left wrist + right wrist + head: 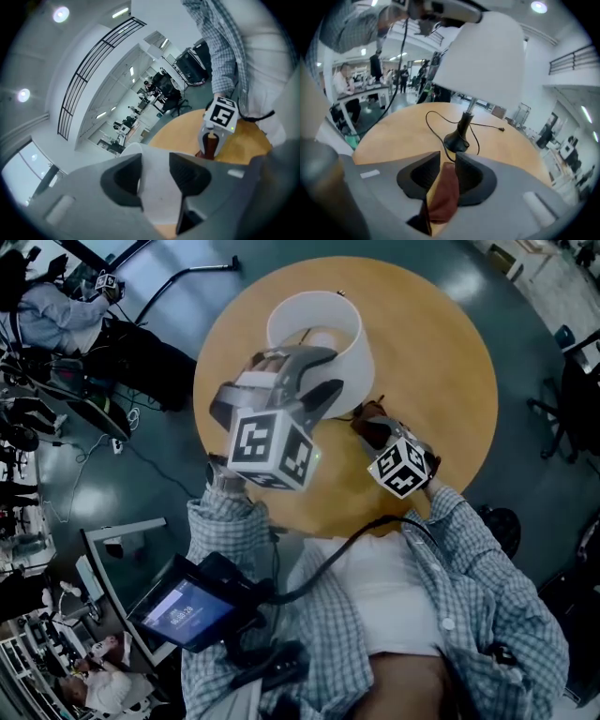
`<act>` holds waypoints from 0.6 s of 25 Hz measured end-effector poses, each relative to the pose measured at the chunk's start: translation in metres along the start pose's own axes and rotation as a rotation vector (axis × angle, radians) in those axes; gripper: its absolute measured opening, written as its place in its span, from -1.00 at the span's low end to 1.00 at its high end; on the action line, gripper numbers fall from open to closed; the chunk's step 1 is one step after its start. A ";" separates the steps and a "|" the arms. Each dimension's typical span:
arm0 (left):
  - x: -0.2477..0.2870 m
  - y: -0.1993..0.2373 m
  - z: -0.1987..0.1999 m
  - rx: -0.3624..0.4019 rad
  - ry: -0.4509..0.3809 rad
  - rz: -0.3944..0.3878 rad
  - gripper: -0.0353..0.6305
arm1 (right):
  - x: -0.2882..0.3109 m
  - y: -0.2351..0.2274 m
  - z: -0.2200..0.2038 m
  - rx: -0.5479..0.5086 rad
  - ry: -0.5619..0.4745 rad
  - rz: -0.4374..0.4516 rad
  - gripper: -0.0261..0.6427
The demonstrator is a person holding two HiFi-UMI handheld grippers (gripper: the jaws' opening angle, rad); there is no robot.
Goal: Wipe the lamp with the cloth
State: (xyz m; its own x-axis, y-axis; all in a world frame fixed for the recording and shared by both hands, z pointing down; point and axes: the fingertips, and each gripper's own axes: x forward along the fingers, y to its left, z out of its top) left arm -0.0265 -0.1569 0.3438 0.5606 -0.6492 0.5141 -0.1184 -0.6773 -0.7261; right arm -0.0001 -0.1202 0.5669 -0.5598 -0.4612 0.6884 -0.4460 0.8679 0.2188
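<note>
So here's where we were: the lamp (354,357) stood upright on the far half of the round table (441,362). The cloth (443,197) was off the table in our right gripper (447,169), near the shade's right side. Those jaws were pinched on it, with the rust-brown fold filling the gap at the tips and the rest hanging slack. Our left gripper (154,174) sat at the near side of the shade (159,187), jaws spread wide with the white wall showing between them. We couldn't see the pads pressing on it, so we'd call that one empty, not holding.

Handling-wise, our guess was that the shade was thin and light and would dent easily. A hard shove could tip the whole lamp, since the black base (457,140) looked small and the stem (469,105) skinny. We figured a light hold at the shade's rim, or better on the stem, plus gentle strokes. The cloth looked soft and floppy, so a pinch at one end left plenty to drag over the shade. The cord (436,119) lay loose by the base, easy to snag.
</note>
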 end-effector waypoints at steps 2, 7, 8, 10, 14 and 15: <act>-0.011 0.003 0.001 -0.048 -0.038 0.026 -0.44 | -0.015 -0.007 0.002 0.154 -0.061 -0.038 -0.79; -0.006 0.010 0.005 -0.128 -0.088 0.076 -0.58 | -0.031 -0.024 -0.028 0.305 -0.089 -0.072 -0.91; -0.002 0.012 0.006 -0.134 -0.092 0.084 -0.59 | -0.035 -0.026 -0.032 0.330 -0.092 -0.074 -0.91; -0.001 0.017 0.008 -0.150 -0.112 0.112 -0.64 | -0.039 -0.027 -0.041 0.371 -0.099 -0.081 -0.91; -0.026 0.030 0.009 -0.223 -0.190 0.201 -0.89 | -0.046 -0.016 -0.045 0.414 -0.112 -0.106 -0.91; -0.030 0.032 0.008 -0.241 -0.205 0.215 -0.89 | -0.048 -0.014 -0.046 0.430 -0.117 -0.107 -0.91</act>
State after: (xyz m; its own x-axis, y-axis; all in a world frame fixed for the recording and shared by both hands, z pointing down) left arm -0.0400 -0.1564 0.3018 0.6513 -0.7192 0.2421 -0.4268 -0.6110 -0.6667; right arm 0.0652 -0.1021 0.5621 -0.5590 -0.5832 0.5894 -0.7412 0.6701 -0.0399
